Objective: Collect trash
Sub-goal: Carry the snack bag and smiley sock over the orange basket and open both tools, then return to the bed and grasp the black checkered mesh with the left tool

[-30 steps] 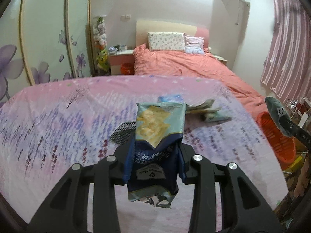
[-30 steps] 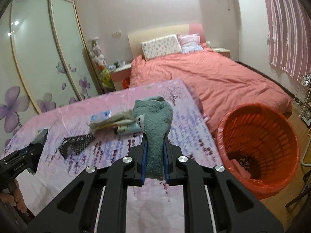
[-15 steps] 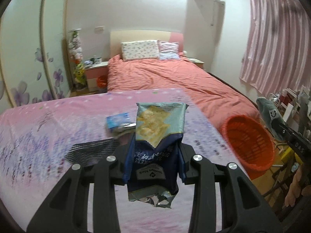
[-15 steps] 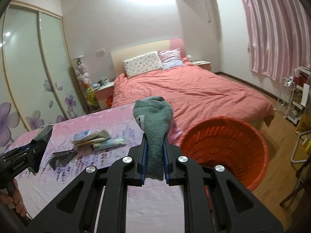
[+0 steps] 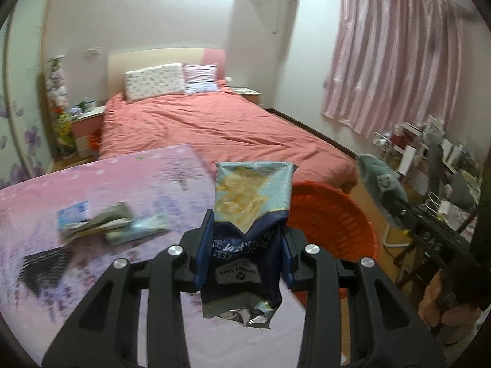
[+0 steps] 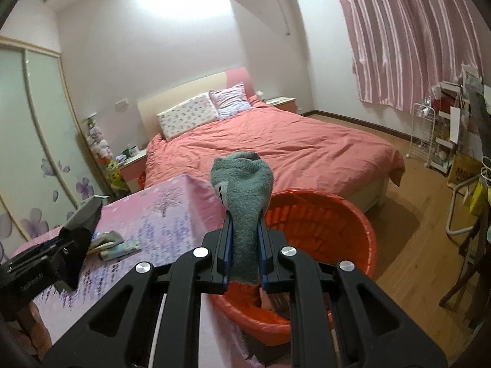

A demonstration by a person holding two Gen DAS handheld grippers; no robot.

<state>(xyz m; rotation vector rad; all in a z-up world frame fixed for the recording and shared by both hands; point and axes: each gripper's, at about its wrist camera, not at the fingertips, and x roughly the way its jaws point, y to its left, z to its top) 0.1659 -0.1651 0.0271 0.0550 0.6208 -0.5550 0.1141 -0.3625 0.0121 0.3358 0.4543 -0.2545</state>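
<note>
Two held items: crumpled snack bag and teal sock
Left hand-held gripper: pinching the snack bag upright, over the counter's edge
Right hand-held gripper: pressed tight on the sock, above the basket rim
Orange basket: on the floor beside the counter
Counter: pink floral cloth, loose wrappers and a dark mesh scrap lying on it
Beyond: bed

A crumpled blue snack bag stands upright, pinched at its sides, left of the orange basket. A grey-green sock sticks up over the basket's rim. Wrappers lie flat, well left of it.
</note>
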